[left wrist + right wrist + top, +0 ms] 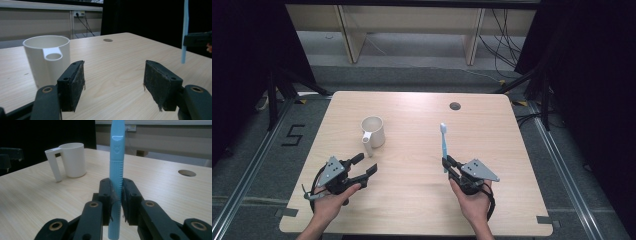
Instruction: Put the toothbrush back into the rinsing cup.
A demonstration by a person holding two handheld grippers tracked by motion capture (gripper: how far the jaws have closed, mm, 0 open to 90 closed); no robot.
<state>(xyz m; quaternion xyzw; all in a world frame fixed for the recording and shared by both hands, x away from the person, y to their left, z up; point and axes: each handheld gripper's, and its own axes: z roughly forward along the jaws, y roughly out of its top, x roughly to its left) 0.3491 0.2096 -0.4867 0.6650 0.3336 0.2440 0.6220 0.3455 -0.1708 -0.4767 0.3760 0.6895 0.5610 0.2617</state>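
Nearest the lower edge of the high view, the right tool (446, 163) is clamped on a blue toothbrush (443, 144), gripping it low on the handle. In the right gripper view the pads (108, 195) pinch only a short stretch of the ribbed handle, and most of the toothbrush stands upright above them with its head out of frame at the top. That is the main risk: with so much length above the grip, a quick swing or a tap of the head against something could pivot the handle between the pads, so it leans or slips out.

At the lower left of the high view, the left tool (364, 167) hangs with its jaws wide apart and nothing between them, pointed toward the white cup (373, 131) just beyond. In the left gripper view the cup (47, 58) sits left of centre, its handle turned toward the tool, so the left jaw lines up with the cup wall, not the gap. A straight push forward could therefore knock the light cup and slide or tip it on the counter (412, 200).

Farther back, the cup stands well apart from the toothbrush. If the toothbrush is meant for the cup, coming in tilted could catch the rim and topple it unless the cup is steadied.
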